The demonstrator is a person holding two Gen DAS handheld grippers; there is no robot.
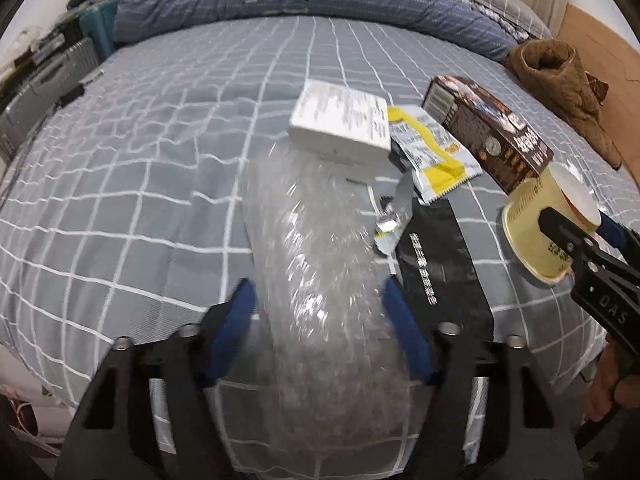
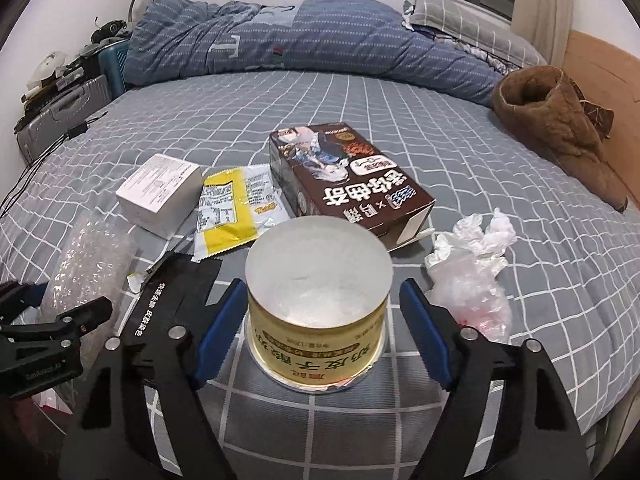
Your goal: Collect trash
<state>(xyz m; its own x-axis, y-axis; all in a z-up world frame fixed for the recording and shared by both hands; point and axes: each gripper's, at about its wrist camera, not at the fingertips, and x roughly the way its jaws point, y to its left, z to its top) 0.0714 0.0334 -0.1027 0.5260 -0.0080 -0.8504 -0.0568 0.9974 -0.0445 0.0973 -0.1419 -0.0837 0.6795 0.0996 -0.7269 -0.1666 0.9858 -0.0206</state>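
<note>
Though unseen left-cam: tissue wad (image 2: 476,256) right-cam.

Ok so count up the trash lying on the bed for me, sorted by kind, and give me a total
Boxes: 2, white box, brown box
Flat packets: 2, yellow packet, black packet
Cups: 1, yellow cup
Bubble wrap: 1
Crumpled plastic bag: 1
Total: 7

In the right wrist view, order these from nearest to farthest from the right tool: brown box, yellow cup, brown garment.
1. Yellow cup, between the right tool's fingers.
2. Brown box, behind the cup, mid-bed.
3. Brown garment, far right edge.
</note>
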